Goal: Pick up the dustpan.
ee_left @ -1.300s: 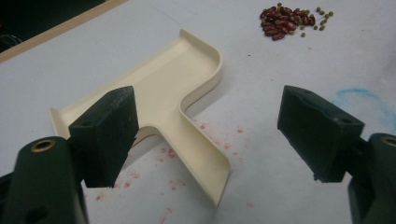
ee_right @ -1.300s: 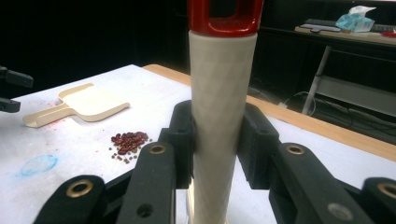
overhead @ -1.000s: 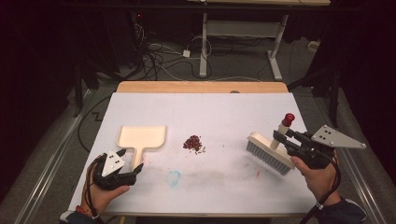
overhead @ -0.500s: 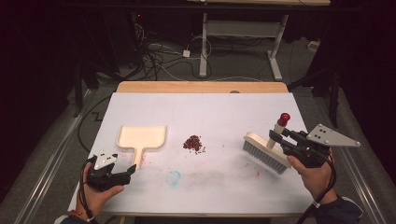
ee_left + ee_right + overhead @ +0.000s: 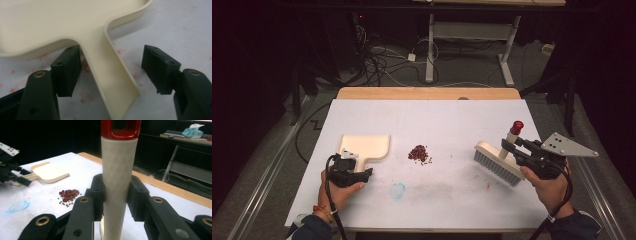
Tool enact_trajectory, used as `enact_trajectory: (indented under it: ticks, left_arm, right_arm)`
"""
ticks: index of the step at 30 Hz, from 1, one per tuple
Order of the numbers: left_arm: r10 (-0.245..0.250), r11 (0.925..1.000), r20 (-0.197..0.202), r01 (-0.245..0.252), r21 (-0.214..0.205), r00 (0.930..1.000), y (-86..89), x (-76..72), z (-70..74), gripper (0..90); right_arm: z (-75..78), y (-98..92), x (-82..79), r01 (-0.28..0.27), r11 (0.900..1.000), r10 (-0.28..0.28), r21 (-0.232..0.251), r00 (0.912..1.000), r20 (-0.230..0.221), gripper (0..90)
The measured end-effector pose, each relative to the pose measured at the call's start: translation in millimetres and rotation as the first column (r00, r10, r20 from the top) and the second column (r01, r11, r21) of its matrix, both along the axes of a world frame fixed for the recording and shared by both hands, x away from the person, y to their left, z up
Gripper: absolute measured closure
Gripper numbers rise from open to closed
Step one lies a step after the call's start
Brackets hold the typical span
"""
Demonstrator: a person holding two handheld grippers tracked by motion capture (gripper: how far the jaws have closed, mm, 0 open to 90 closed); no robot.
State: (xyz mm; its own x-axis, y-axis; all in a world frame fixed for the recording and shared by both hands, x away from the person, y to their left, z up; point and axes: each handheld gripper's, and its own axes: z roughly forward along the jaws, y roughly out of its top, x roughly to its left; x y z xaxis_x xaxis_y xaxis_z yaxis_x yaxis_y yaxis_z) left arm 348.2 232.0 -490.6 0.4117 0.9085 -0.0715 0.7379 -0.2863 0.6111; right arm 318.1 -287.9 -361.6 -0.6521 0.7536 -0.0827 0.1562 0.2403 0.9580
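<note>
On the counter's (image 5: 452, 210) left part lies a cream dustpan (image 5: 364, 146), its handle between the left gripper's (image 5: 111, 72) closing, not yet pressing fingers. The right gripper (image 5: 116, 195) clamps the cream, red-capped brush (image 5: 498, 162) near the right edge; bare counter surrounds the beans (image 5: 419, 154).

Your dustpan (image 5: 50, 27) looks like smooth cream plastic with a soft sheen. The brush handle (image 5: 119, 182) is matt off-white plastic, faintly faceted, capped in glossy red. The brush bristles (image 5: 496, 169) look pale and fibrous. The table cover (image 5: 452, 125) is matt white, stained pinkish and blue; bare wood (image 5: 427, 93) edges it behind. Your gripper pads (image 5: 161, 67) are matt black plastic.
</note>
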Motion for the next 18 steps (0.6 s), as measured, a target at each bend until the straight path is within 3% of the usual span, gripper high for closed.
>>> enact_trajectory:
  ticks: [6, 12, 18]
  left_arm:
    - [0.033, 0.9993, -0.002, -0.033, -0.018, 0.9994, 12.1, 12.3, 0.3, 54.5]
    - [0.042, 0.999, -0.021, -0.042, 0.015, 0.9989, 9.1, 17.9, 2.9, 59.5]
    - [0.018, 0.9991, -0.009, -0.017, 0.038, 0.9998, 8.2, 19.6, 4.2, 63.9]
  right_arm:
    - [-3.0, 3.5, -0.2, -0.016, 0.9998, 0.015, -0.009, 0.9998, -0.013, 69.8]
    - [-4.4, 4.8, 0.9, -0.013, 0.9998, 0.013, -0.013, 0.9997, -0.021, 69.8]
    - [-4.3, 6.1, 0.8, -0.013, 0.9998, 0.013, -0.014, 0.9997, -0.021, 69.8]
